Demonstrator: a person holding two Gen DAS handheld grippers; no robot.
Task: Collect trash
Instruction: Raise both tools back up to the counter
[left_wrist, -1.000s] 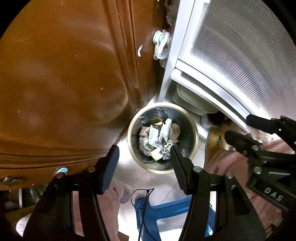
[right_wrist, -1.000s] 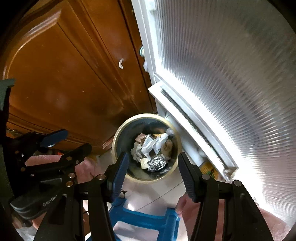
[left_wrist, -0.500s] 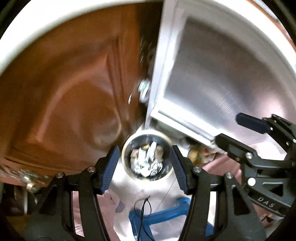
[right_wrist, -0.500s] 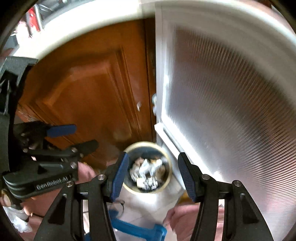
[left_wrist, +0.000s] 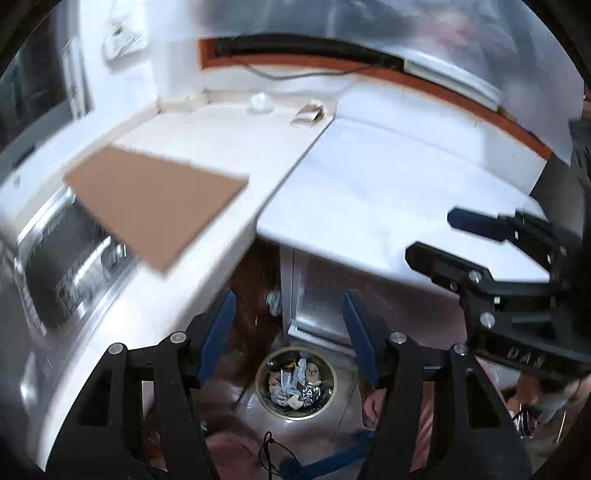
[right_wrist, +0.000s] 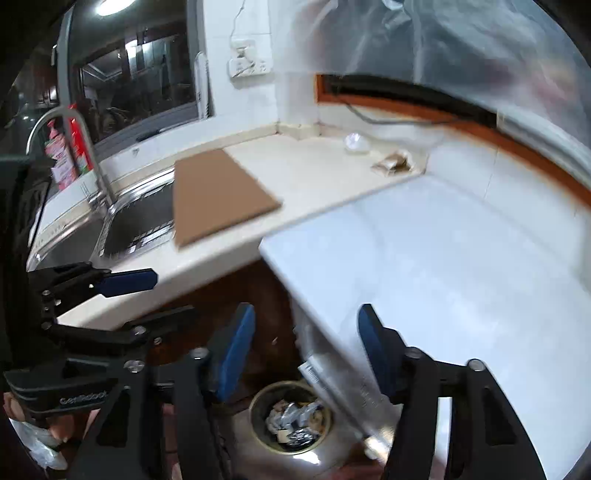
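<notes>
Both grippers, left (left_wrist: 288, 332) and right (right_wrist: 306, 347), empty, jaws opening; wrapper (right_wrist: 392, 162) upper right on counter (right_wrist: 314, 184) could slip, lying flat.

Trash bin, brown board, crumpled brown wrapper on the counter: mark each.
Trash bin (left_wrist: 295, 384), left wrist view, on the litter inside.
Brown board (right_wrist: 218, 195), right wrist view, centre of its top face.
Crumpled brown wrapper (right_wrist: 392, 163), right wrist view, its middle.
</notes>
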